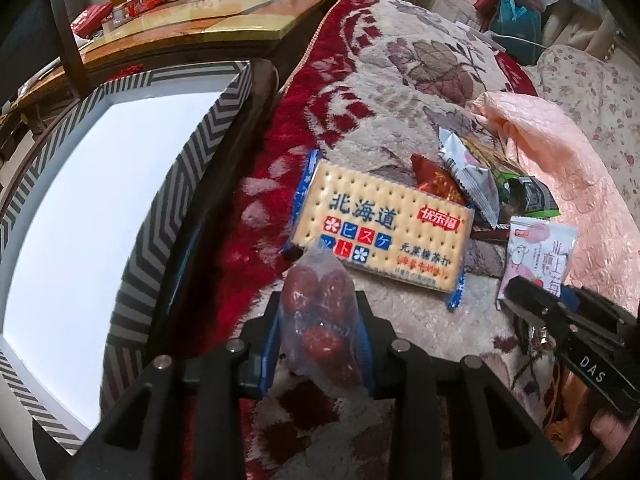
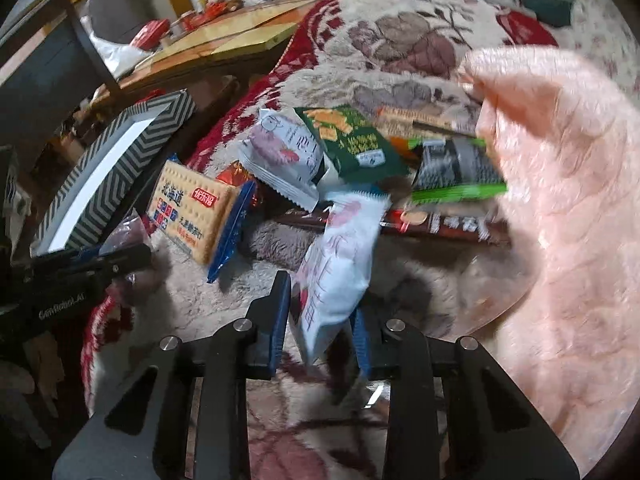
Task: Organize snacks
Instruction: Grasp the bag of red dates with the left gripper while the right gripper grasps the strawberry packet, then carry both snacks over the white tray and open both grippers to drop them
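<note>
My left gripper (image 1: 318,316) is shut on a clear packet of red dates (image 1: 320,320), held above the floral blanket beside the zigzag-patterned box (image 1: 168,184). My right gripper (image 2: 322,300) is shut on a white and pink strawberry snack packet (image 2: 340,264); that packet also shows in the left wrist view (image 1: 540,256). A yellow cracker pack (image 1: 380,224) lies flat ahead of the left gripper; it also shows in the right wrist view (image 2: 188,212). Behind it lies a pile: a second white packet (image 2: 280,156), a green packet (image 2: 352,140), a black and green packet (image 2: 456,168), a brown bar (image 2: 440,224).
The box's white inside (image 1: 100,200) is open at the left. A pink plastic bag (image 2: 560,200) lies at the right of the pile. A wooden table (image 1: 192,36) with jars and red items stands behind. The blanket (image 1: 420,60) covers the surface.
</note>
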{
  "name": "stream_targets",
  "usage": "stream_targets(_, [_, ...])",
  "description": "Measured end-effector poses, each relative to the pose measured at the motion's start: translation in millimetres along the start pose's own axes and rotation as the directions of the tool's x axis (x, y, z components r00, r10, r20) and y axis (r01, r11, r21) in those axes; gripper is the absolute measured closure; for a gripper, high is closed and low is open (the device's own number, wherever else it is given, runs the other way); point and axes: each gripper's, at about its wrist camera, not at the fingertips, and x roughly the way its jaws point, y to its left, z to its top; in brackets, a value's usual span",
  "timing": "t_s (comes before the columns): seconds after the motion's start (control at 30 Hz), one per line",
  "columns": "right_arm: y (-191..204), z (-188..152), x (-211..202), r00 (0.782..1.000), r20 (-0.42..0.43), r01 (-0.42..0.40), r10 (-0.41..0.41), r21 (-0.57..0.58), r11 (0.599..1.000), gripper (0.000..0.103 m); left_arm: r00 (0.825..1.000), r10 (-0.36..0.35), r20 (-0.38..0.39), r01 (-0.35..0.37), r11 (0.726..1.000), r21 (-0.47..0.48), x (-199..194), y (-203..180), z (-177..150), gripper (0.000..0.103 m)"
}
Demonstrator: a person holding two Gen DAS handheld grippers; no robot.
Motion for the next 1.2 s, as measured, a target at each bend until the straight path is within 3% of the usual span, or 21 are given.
stream_targets(0.1, [2, -3, -1, 0.999, 0.018, 0.027, -0.027, 0.013, 1.000, 0.074, 1.000, 0.005, -0.003, -0.005, 1.000, 0.001, 0, -1, -1, 0.068])
stream_targets(0.17, [2, -2, -4, 0.998, 0.014, 0.054, -0.054, 0.022, 0.998, 0.060, 1.000, 0.005, -0.003, -0.005, 1.000, 0.002, 0, -1, 0, 0.068])
stream_targets(0.23, [-4, -1, -5, 1.000, 0.021, 0.022, -0.023, 0.052, 0.998, 0.058, 1.000, 0.004, -0.003, -0.004, 1.000, 0.006, 1, -2, 0, 0.068])
stream_targets(0.3, [-9, 0, -5, 0.999, 0.010, -0.043, 0.042, 0.075, 0.996, 0.062, 1.000, 0.006, 0.001, -0.006, 1.000, 0.018, 0, -3, 0, 0.068])
stream_targets(0.33, [-12, 1, -6, 0.997, 0.016, -0.073, 0.071, 0.088, 0.993, 0.088, 1.000, 0.007, 0.003, -0.007, 1.000, 0.025, -1, -4, -1, 0.068])
stream_targets(0.73, [18, 12, -35, 0.983, 0.072, -0.171, 0.170, 0.010, 0.985, 0.087, 0.999, -0.016, 0.044, 0.015, 1.000, 0.017, -33, 8, 11, 0.069])
stream_targets(1.2, [109, 59, -30, 0.955, 0.047, -0.283, 0.294, -0.160, 0.946, 0.087, 0.986, 0.097, 0.138, -0.090, 0.994, -0.054, -73, 69, 47, 0.069])
